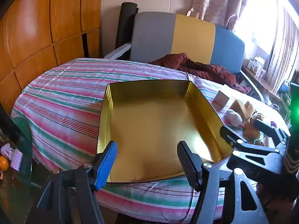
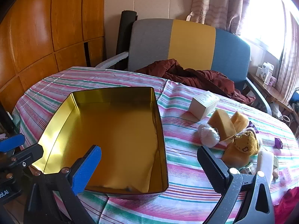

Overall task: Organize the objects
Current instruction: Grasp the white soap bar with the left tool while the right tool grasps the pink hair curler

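The tin (image 2: 104,128) shone gold inside, standing on a tablecloth (image 2: 186,168) striped pink, green and white with thin red and blue lines. Each gripper carried one bright blue pad (image 2: 87,169) and one black pad (image 2: 213,169) on a black frame, while beside the tin lay a cream box (image 2: 204,103), yellow-orange sponges (image 2: 224,123), a white fluffy ball (image 2: 208,135) and a mustard-yellow soft toy (image 2: 244,142) with dark markings. Behind, the chair back (image 2: 186,43) ran grey, yellow and blue, with a dark red cloth (image 2: 196,76) below it and orange-brown wood panelling (image 2: 46,28) to the left.
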Tool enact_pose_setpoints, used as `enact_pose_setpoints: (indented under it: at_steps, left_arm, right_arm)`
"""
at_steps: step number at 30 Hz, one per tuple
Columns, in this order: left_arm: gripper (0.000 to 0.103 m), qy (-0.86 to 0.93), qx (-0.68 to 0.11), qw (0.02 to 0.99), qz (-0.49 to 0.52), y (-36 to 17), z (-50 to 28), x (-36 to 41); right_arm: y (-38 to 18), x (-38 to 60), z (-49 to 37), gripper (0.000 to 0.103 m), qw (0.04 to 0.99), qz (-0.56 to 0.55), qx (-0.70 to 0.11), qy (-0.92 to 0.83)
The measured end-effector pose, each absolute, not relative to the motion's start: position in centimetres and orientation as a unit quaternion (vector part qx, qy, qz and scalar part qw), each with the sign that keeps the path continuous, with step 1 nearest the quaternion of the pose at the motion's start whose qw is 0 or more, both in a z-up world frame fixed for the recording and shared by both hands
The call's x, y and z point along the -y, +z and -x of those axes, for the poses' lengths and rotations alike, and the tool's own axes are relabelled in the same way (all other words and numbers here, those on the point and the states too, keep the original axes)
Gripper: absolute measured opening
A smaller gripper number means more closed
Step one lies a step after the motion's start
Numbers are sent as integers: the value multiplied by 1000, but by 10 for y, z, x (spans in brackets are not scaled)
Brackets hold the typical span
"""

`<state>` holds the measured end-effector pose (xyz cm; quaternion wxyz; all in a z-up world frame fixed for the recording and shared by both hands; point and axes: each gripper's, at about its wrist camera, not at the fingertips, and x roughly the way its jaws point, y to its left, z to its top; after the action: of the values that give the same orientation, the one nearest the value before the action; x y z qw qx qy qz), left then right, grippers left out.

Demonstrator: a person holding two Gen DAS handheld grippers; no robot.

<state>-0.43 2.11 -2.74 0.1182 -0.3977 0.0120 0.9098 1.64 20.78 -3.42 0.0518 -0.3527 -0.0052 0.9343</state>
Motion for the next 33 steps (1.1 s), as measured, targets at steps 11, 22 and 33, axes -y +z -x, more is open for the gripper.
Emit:
enact_pose_setpoints:
  at_steps: [11,22,33]
  left_arm:
    - [72,900,3,172,400,-22,12,-25]
    - [78,877,-32,229,421,-20,23,-69]
    - [76,813,-67,360,453,-20,15,-144]
  right_arm:
    - [-32,-232,-24,103,77,357,6,931]
    - [-32,-294,-44,103,127,372,-26,919]
    - [-17,-441,-103,103,220,401,-108,883]
